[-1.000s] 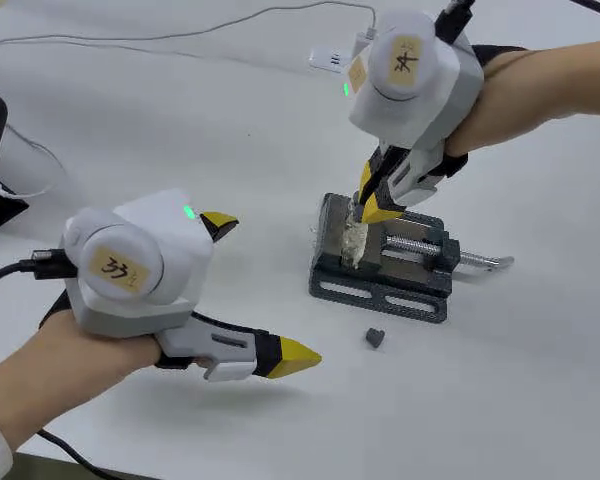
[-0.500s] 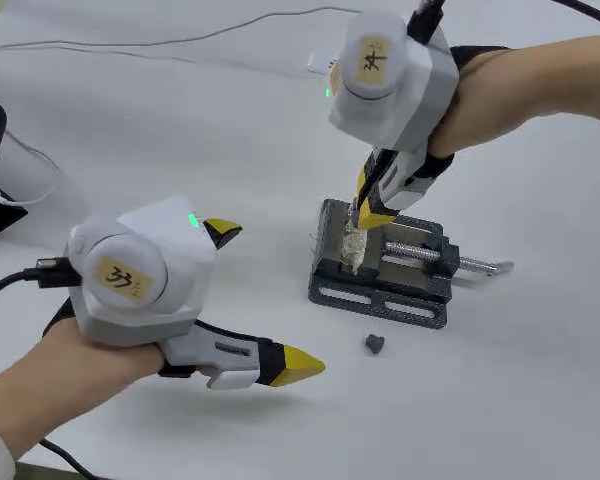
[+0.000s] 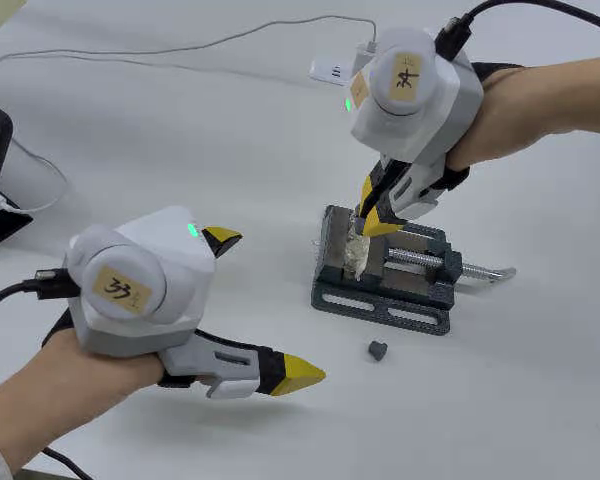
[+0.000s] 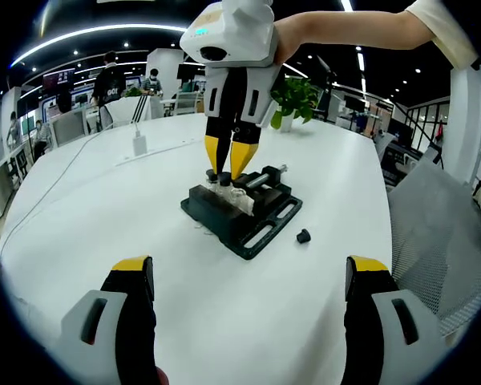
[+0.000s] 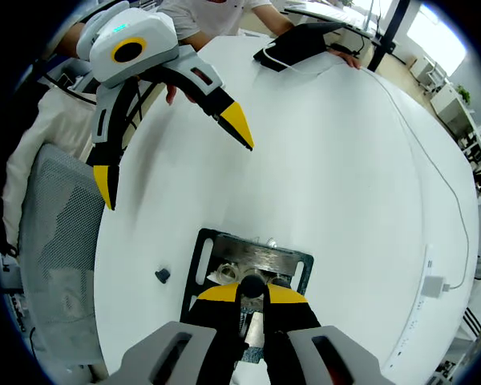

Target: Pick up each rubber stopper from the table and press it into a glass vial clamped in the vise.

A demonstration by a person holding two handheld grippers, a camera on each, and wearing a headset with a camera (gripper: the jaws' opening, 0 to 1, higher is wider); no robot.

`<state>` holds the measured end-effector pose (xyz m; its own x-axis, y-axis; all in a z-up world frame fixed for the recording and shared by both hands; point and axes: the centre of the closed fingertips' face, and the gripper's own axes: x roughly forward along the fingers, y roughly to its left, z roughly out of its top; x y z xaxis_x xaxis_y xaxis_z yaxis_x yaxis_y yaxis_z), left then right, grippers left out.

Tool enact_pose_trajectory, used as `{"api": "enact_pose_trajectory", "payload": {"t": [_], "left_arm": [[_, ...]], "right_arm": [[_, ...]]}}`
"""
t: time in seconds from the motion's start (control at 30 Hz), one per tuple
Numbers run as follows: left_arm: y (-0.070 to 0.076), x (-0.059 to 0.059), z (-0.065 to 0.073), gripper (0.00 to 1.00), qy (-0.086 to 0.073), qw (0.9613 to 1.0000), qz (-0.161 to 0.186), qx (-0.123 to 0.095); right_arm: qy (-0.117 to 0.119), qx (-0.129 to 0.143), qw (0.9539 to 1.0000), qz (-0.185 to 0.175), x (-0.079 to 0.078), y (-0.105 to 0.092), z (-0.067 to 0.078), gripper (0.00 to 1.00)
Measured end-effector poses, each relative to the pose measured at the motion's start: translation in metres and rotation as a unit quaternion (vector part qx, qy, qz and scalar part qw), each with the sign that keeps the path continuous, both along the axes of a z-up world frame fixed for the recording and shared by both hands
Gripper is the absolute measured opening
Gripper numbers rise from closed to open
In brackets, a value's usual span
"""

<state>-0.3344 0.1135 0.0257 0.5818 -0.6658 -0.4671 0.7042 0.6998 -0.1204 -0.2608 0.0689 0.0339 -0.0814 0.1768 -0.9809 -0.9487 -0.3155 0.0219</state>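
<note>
The right tongs (image 3: 370, 222) are pointed downward and closed on a small dark round rubber stopper (image 5: 252, 285), which is pinched between the yellow tips. This stopper is placed directly over the clear glass vial (image 3: 356, 252), which is clamped upright in the black metal vise (image 3: 380, 300) just beneath those tips. Whether the stopper is seated in the vial's mouth cannot be told. The left tongs (image 3: 262, 305) are spread wide with nothing between them. They are held low above the white tabletop (image 3: 180, 140), well apart from the vise and pointed towards it. A second small grey rubber stopper (image 3: 377, 350) is seen lying loose on the tabletop, just beside the vise base and a little beyond the lower tip of the left tongs.
</note>
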Motion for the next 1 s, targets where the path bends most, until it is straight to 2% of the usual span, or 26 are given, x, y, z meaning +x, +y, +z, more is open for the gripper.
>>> {"api": "enact_pose_trajectory", "payload": {"t": [0.23, 0.3, 0.43, 0.5, 0.6, 0.8, 0.87, 1.0], "left_arm": [[0.0, -0.001, 0.0, 0.99, 0.0, 1.0, 0.0, 0.0], [0.0, -0.001, 0.001, 0.99, -0.001, 1.0, 0.001, -0.001], [-0.001, -0.001, 0.001, 0.99, -0.001, 1.0, 0.0, -0.001], [0.0, 0.0, 0.001, 0.99, -0.002, 1.0, 0.001, -0.001], [0.0, 0.0, 0.002, 0.99, -0.003, 1.0, 0.001, 0.0], [0.003, 0.002, 0.004, 0.99, -0.005, 1.0, 0.003, 0.002], [0.003, 0.003, 0.004, 0.99, -0.006, 1.0, 0.003, 0.001], [0.003, 0.004, 0.006, 0.99, -0.008, 1.0, 0.004, 0.0]], "right_arm": [[-0.007, 0.003, 0.9997, 0.024, -0.001, 0.001, 0.001, 0.07], [-0.005, 0.001, 0.9998, 0.021, 0.004, 0.001, -0.001, 0.07], [-0.006, 0.002, 0.9995, 0.029, 0.004, 0.0, -0.001, 0.07], [-0.013, 0.004, 0.9994, 0.032, 0.009, 0.001, -0.002, 0.09], [-0.016, 0.003, 0.999, 0.041, 0.009, 0.0, 0.001, 0.13], [-0.011, 0.018, 0.9992, 0.033, 0.012, 0.0, 0.009, 0.09], [-0.014, 0.02, 0.9992, 0.032, 0.013, -0.001, 0.011, 0.07], [-0.005, 0.026, 0.9995, 0.016, 0.012, -0.001, 0.01, 0.05]]}}
